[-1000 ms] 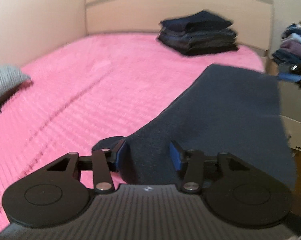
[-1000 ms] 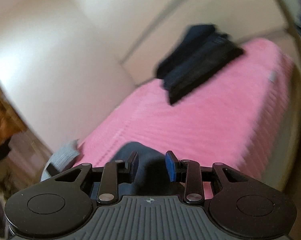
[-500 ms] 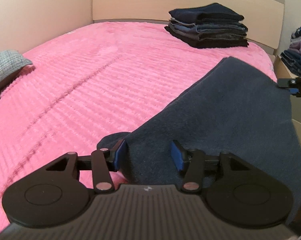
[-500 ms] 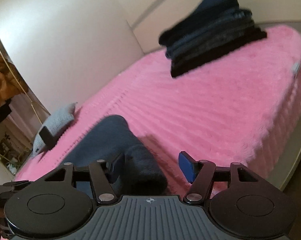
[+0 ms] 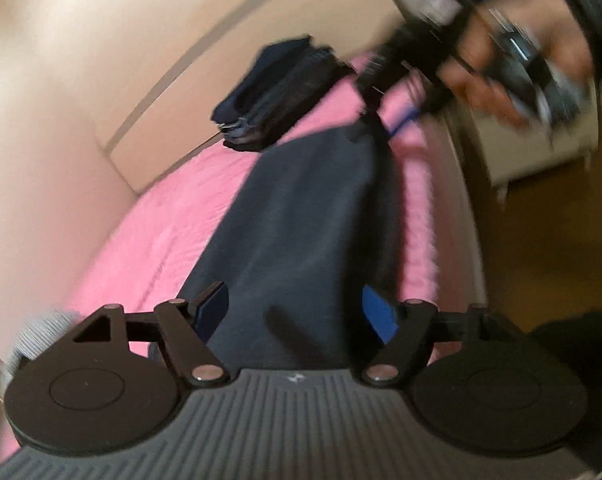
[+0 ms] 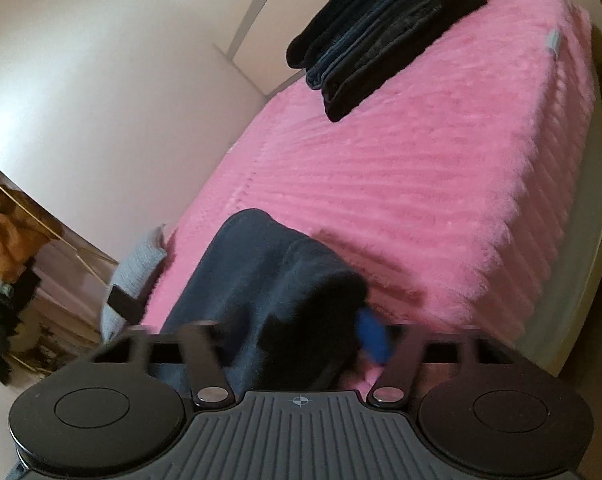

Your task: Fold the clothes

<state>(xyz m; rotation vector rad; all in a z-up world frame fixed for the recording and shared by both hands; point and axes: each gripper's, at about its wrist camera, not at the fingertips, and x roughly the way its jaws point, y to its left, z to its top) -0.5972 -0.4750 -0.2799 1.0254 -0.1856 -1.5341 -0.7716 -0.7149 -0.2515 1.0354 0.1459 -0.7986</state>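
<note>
Meanwhile, a dark navy fleece garment was laid along the pink ribbed bedspread near its side edge, probably stretched flat for a fold. The left gripper was opening, its blue pads apart, cloth between them unpressed. The right gripper was closing around a bunched end; contact was blurred. Only the left view showed the person's hand; only the right showed the stack of folded dark clothes sharply.

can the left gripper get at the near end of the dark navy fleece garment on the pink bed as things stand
Probably yes: the dark navy fleece garment already lies between the left gripper's opening jaws on the pink fluffy bedspread, with nothing in the way.
</note>
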